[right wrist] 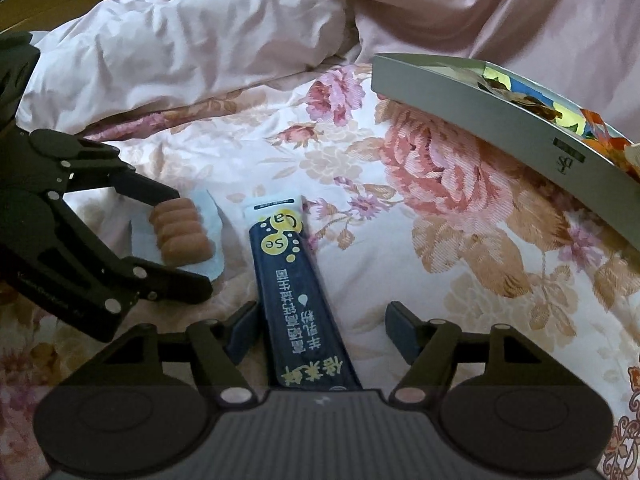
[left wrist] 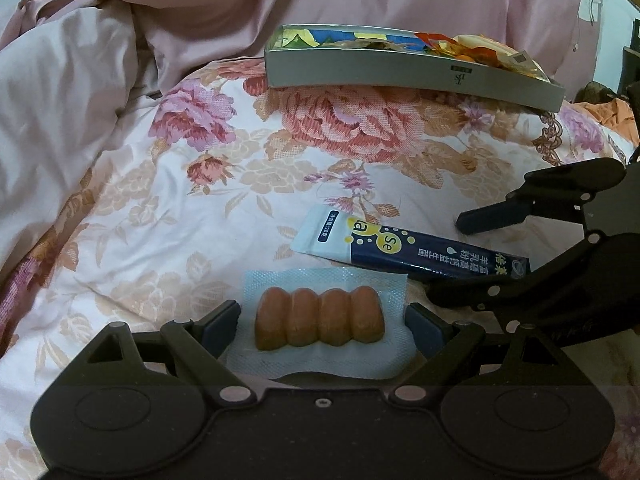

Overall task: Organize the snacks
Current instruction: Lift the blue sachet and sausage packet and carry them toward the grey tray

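A clear pack of small sausages (left wrist: 319,323) lies on the floral bedspread between the fingers of my open left gripper (left wrist: 322,322); the fingers stand beside the pack without squeezing it. It also shows in the right wrist view (right wrist: 182,230). A dark blue and white sachet (right wrist: 296,284) lies between the fingers of my open right gripper (right wrist: 322,330), nearer the left finger. The sachet also shows in the left wrist view (left wrist: 404,246), with the right gripper (left wrist: 452,260) around its right end. A grey snack box (left wrist: 400,70) holding colourful wrappers sits further back.
A crumpled pink duvet (left wrist: 120,60) is heaped behind and to the left. The grey box (right wrist: 520,132) lies at the right in the right wrist view. Floral bedspread (left wrist: 180,200) lies between the snacks and the box.
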`<control>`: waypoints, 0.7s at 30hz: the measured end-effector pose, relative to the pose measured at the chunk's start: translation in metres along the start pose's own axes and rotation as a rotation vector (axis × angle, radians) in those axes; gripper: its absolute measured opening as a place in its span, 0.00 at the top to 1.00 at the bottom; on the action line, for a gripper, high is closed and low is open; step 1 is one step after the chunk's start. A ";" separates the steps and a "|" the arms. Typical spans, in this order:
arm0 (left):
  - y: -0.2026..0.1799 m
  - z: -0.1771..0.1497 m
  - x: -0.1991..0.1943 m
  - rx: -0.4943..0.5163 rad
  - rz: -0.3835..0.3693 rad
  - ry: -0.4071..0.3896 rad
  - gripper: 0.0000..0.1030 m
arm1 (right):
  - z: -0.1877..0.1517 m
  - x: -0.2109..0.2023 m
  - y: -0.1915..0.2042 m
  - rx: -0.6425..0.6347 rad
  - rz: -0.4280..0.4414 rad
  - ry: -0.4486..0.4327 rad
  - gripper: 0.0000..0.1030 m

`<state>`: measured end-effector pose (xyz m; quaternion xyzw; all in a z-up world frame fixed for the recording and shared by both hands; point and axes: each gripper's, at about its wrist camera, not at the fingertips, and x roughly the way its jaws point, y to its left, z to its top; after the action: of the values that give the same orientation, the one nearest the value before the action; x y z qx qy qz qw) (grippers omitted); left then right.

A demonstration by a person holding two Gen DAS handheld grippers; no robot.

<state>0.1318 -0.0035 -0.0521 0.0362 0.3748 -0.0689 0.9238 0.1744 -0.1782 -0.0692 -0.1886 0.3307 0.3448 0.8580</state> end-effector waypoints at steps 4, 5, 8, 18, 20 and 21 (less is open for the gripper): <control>0.001 0.000 0.000 0.003 0.001 -0.003 0.13 | 0.000 -0.001 0.006 -0.018 0.005 -0.007 0.45; 0.000 0.000 0.000 0.002 0.002 -0.004 0.13 | 0.000 -0.001 0.008 -0.026 0.009 -0.008 0.52; -0.002 0.000 0.000 0.005 0.005 -0.009 0.13 | 0.000 -0.001 0.017 -0.062 0.003 -0.015 0.61; -0.006 0.000 -0.004 0.017 0.019 -0.035 0.14 | -0.007 -0.002 0.051 -0.285 -0.131 -0.069 0.69; -0.007 0.000 -0.005 0.020 0.023 -0.045 0.14 | -0.008 -0.002 0.054 -0.312 -0.152 -0.075 0.69; -0.008 0.000 -0.006 0.022 0.025 -0.050 0.14 | -0.009 -0.001 0.056 -0.332 -0.166 -0.080 0.70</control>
<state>0.1264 -0.0109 -0.0484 0.0495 0.3504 -0.0624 0.9332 0.1300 -0.1452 -0.0795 -0.3402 0.2183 0.3298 0.8531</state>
